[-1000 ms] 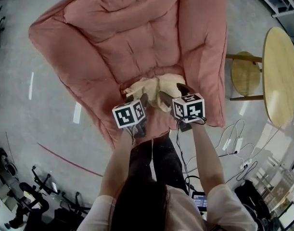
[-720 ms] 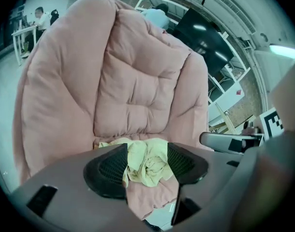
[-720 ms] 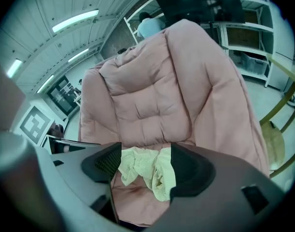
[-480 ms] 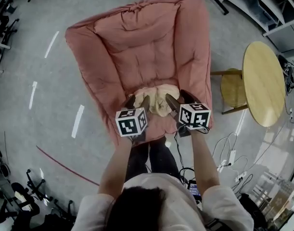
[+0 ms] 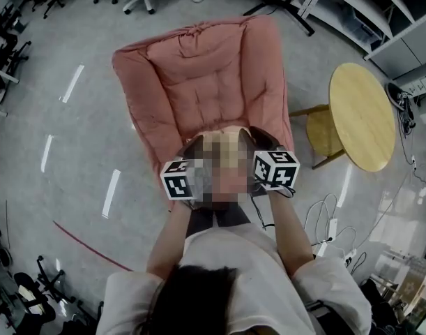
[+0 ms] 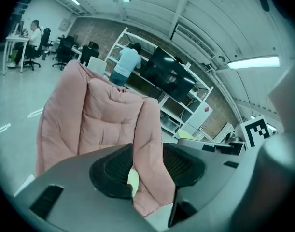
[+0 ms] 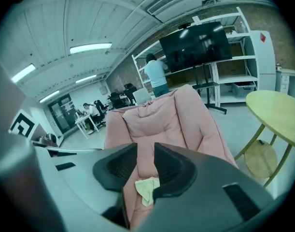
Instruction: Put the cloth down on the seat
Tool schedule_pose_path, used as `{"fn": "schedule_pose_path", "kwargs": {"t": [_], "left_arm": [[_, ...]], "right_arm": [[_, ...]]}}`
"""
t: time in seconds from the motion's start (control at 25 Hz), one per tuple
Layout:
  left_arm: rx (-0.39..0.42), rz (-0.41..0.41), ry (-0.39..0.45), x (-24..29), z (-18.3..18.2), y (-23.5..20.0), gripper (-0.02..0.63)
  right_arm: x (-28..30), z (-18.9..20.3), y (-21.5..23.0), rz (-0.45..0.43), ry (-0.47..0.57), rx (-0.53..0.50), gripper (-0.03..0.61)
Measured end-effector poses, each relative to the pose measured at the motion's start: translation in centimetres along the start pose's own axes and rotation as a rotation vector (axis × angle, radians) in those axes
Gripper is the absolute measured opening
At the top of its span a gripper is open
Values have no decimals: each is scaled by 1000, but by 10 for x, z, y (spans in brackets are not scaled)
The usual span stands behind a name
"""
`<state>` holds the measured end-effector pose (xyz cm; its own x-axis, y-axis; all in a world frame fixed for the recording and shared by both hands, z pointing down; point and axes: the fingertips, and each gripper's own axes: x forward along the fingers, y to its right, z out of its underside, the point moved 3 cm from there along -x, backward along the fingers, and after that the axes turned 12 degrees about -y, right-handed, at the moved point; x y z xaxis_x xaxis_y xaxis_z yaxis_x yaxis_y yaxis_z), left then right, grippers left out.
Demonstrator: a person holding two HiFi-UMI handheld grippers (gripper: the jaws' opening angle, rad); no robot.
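The pale yellow cloth (image 7: 146, 188) lies crumpled on the front of the pink padded armchair's seat (image 5: 202, 89). A sliver of the cloth (image 6: 133, 181) also shows in the left gripper view. In the head view a blurred patch covers it. My left gripper (image 6: 147, 166) and right gripper (image 7: 145, 162) hang above the seat's front edge, apart from the cloth and pointing toward the chair back. Both pairs of jaws have just been closing with nothing between them. The right gap is narrow and the left is wider. In the head view the left gripper (image 5: 192, 151) and right gripper (image 5: 263, 142) flank the patch.
A round wooden table (image 5: 362, 117) with a stool (image 5: 324, 132) under it stands right of the chair. Cables (image 5: 331, 225) trail on the floor at the lower right. A person (image 6: 125, 62) stands at shelves behind the chair, beside a large dark screen (image 7: 200, 45).
Both grippers have lifted up and away from the cloth, which stays on the seat. The head camera has also risen, so the chair looks smaller.
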<state>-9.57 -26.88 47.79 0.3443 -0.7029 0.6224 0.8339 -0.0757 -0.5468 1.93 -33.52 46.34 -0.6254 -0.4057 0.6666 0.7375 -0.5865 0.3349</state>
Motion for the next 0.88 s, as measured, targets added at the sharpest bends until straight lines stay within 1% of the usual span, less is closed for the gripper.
{"fn": "schedule_pose_path", "kwargs": {"t": [0.08, 0.16, 0.24, 0.32, 0.4, 0.48, 0.56, 0.6, 0.68, 0.72, 0.88], "left_arm": [[16, -9, 40, -16, -8, 9, 172], [42, -26, 74, -32, -15, 16, 129], [91, -52, 107, -47, -23, 24, 83], [133, -88, 157, -63, -30, 30, 50], [139, -116, 224, -80, -34, 32, 34], [138, -117, 265, -92, -32, 34, 28], [142, -98, 279, -98, -26, 37, 26], [134, -76, 280, -98, -22, 39, 26], [100, -31, 266, -94, -12, 43, 26], [96, -23, 254, -92, -7, 44, 26], [149, -55, 223, -86, -1, 48, 26]], "right_arm": [[-14, -7, -8, -28, 42, 43, 97], [-29, -13, -16, -29, 79, 45, 71], [-43, -19, -24, -17, 113, 21, 49], [-55, -22, -32, -4, 154, -4, 41], [-67, -23, -40, 24, 191, -53, 32], [-77, -23, -49, 42, 221, -91, 28], [-83, -22, -55, 26, 236, -73, 28], [-85, -22, -56, 16, 242, -59, 28], [-88, -19, -55, 19, 248, -61, 28], [-90, -17, -55, 29, 246, -71, 28], [-90, -9, -59, 46, 233, -83, 26]]}}
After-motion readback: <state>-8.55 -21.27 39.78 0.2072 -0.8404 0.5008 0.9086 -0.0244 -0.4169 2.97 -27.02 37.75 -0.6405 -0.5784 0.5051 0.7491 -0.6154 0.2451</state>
